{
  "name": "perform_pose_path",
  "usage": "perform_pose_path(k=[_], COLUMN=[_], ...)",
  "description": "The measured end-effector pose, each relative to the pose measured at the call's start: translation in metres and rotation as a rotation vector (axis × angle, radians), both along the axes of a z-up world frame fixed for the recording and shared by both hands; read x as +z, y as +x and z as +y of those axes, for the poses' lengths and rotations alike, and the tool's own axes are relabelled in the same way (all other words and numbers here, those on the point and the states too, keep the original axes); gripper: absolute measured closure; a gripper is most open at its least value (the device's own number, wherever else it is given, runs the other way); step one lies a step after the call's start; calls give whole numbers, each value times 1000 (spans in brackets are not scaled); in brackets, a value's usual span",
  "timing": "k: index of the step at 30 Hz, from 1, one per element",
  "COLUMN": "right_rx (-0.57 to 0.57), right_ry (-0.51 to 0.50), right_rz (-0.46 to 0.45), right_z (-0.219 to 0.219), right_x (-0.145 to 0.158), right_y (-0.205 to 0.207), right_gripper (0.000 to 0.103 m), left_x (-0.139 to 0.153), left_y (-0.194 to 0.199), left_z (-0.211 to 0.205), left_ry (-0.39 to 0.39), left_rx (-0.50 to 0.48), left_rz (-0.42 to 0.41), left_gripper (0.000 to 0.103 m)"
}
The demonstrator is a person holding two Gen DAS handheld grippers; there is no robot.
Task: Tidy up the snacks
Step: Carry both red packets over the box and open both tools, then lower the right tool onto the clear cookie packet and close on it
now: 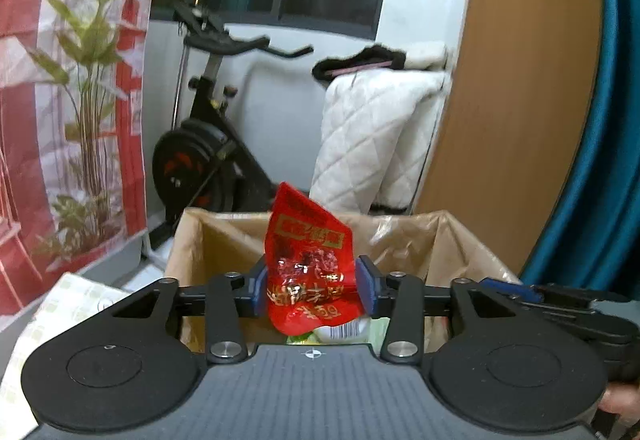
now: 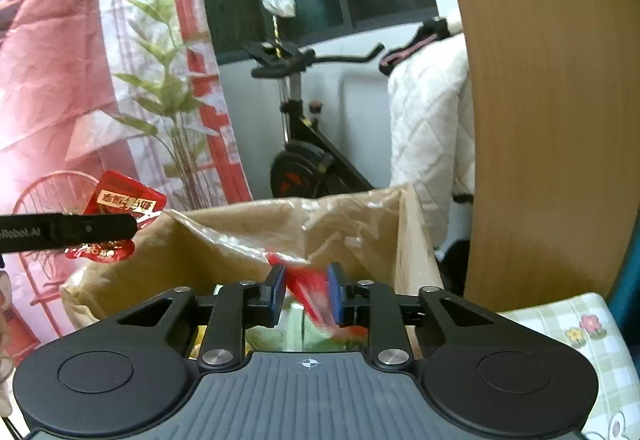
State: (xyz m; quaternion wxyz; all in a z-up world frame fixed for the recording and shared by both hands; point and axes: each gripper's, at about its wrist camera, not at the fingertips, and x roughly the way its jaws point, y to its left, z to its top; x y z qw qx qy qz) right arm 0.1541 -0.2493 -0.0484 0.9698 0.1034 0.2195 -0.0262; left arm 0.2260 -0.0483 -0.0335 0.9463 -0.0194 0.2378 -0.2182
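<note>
A cardboard box lined with a clear bag stands in front of both pairs of tongs, with other packets already lying at its bottom. The left tongs are closed on a red snack packet, held upright over the box's near edge. The right tongs stand narrow over the box with a blurred red packet between their blue pads; whether they grip it I cannot tell. To finish well, I would carry the left packet further over the opening, lower it below the rim, then let go so it cannot catch on the liner.
</note>
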Motion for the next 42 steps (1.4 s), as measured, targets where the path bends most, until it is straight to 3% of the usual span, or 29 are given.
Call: perform_pose_path(k=[3, 8, 10, 15, 22, 27, 33, 34, 35, 36, 42], right_rx=[-2, -8, 7, -20, -37, -29, -69, -76, -72, -71, -6], right_ry=[-4, 12, 17, -3, 38, 43, -21, -38, -41, -34, -22], right_rz=[11, 9, -22, -68, -41, 2, 188, 222, 257, 287, 360], right_z=[1, 0, 1, 3, 1, 4, 14, 17, 19, 20, 41], right_x=[-1, 4, 6, 7, -13, -47, -100, -107, -115, -123, -153], right_y=[-5, -26, -45, -86, -121, -136, -137, -135, -134, -134, -137], right_gripper=[57, 34, 28, 1, 0, 0, 3, 16, 41, 57, 58], left_x=[-6, -3, 0, 3, -15, -40, -70, -74, -78, -82, -103], left_y=[-6, -22, -34, -59, -93, -106, -113, -114, -115, -116, -124], left_z=[10, 23, 33, 59, 96, 107, 116, 116, 116, 116, 110], left_ry=[-13, 17, 17, 16, 1, 20, 9, 5, 5, 8, 14], left_rx=[-1, 25, 35, 57, 114, 134, 162, 166, 169, 171, 172], left_rz=[15, 23, 22, 31, 48, 91, 179, 193, 204, 216, 261], left_gripper=[39, 38, 33, 32, 27, 27, 28, 28, 28, 28, 28])
